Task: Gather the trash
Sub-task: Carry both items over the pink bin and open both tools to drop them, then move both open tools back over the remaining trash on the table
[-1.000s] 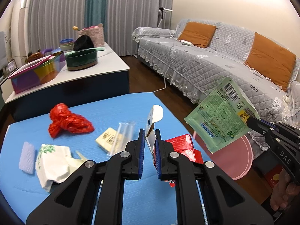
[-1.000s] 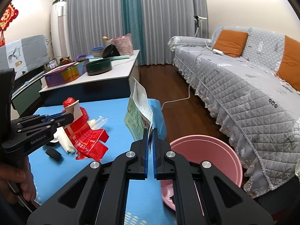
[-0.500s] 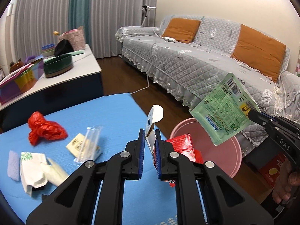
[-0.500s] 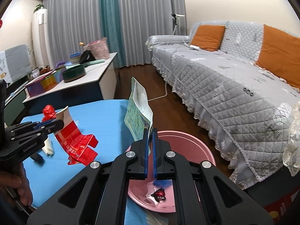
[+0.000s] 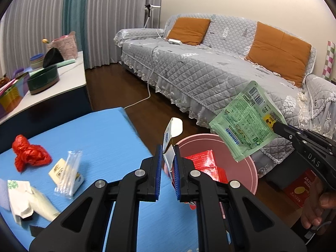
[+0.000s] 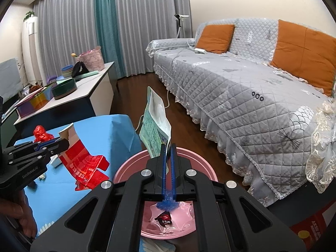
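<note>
- The left tool (image 5: 168,157) was clenched on a flattened red carton (image 6: 84,163), held over the blue desk's (image 5: 94,138) edge beside the pink bin (image 6: 201,163).
- The right tool (image 6: 167,147) was clenched on a green pouch (image 5: 245,121), held above that bin.
- A crumpled red bag (image 5: 28,156) lay on the desk.

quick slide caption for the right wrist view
Right gripper shut on a green printed pouch above the pink round bin; left gripper holds a flattened red carton.
</note>
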`<state>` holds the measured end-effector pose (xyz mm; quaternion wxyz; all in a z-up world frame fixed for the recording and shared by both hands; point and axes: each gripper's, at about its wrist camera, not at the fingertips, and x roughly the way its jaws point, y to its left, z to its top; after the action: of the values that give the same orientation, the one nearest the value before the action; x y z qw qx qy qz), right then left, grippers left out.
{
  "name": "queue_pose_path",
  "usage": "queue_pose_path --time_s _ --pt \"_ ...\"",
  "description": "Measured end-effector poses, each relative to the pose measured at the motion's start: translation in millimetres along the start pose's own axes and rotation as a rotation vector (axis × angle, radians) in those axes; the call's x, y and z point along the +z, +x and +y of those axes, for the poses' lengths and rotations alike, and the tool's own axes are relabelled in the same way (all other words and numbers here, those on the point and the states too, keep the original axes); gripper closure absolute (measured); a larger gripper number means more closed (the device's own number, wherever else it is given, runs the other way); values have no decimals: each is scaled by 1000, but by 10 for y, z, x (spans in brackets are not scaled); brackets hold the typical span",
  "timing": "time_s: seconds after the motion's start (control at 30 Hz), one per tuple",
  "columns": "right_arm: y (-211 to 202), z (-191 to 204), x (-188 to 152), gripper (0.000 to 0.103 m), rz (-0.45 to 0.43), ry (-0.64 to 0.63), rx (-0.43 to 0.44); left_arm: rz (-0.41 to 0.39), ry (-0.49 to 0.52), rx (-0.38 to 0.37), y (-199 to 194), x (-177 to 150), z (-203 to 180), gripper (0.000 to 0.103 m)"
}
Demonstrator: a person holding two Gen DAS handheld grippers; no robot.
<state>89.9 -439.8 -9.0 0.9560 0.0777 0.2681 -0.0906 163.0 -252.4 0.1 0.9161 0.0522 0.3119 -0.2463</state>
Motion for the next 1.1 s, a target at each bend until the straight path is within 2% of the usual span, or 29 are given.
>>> queue_pose_path --time_s 0.3,0.4,0.43,0.47,0.53,0.73,1.1 --pt "17 -103 13 99 3 10 -10 25 15 -39 166 76 -224 93" --pt "44 -110 7 95 19 6 0 44 30 -83 215 97 -316 89" --pt "51 -111 3 90 22 4 -9 54 33 -98 234 98 -335 81" --pt "53 -115 0 79 23 6 -13 58 34 -100 244 98 -340 70" --pt "55 -137 -6 68 26 16 -19 54 28 -96 224 84 -323 67" --pt "38 -80 6 67 24 17 -7 48 -19 -90 115 66 -158 67" --pt "27 407 4 67 17 -45 48 6 -59 -33 -234 19 221 67"
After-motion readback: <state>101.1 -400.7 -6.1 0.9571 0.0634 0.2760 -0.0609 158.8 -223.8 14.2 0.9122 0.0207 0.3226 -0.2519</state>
